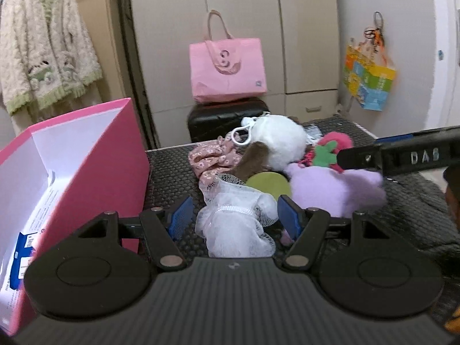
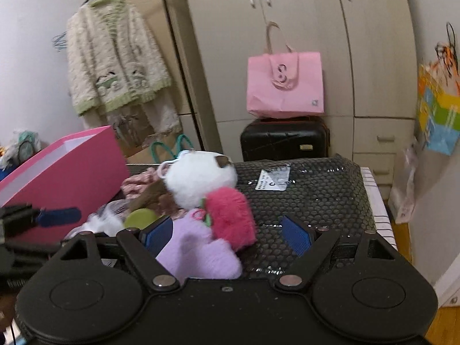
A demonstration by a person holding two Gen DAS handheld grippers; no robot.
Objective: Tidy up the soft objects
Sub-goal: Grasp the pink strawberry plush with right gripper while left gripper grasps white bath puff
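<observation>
A heap of soft things lies on a black bumpy mat [image 1: 172,172]. In it are a white mesh bundle [image 1: 238,224], a white plush ball [image 1: 276,141] [image 2: 198,181], a pink floral cloth [image 1: 210,158], a green disc [image 1: 267,184], a lilac plush [image 1: 330,189] [image 2: 198,253] and a pink fluffy strawberry [image 2: 230,215]. My left gripper [image 1: 235,218] is open and straddles the mesh bundle, its blue pads apart from it. My right gripper [image 2: 227,234] is open around the lilac plush and the strawberry, with a wide gap at its right pad. An open pink box [image 1: 86,155] [image 2: 66,172] stands at the left.
Behind the mat a pink tote bag [image 1: 227,69] sits on a black suitcase [image 1: 218,118] in front of beige wardrobes. A fluffy cardigan [image 1: 43,49] hangs at the left and a colourful bag [image 1: 371,80] on the right wall. A white label [image 2: 273,181] lies on the mat.
</observation>
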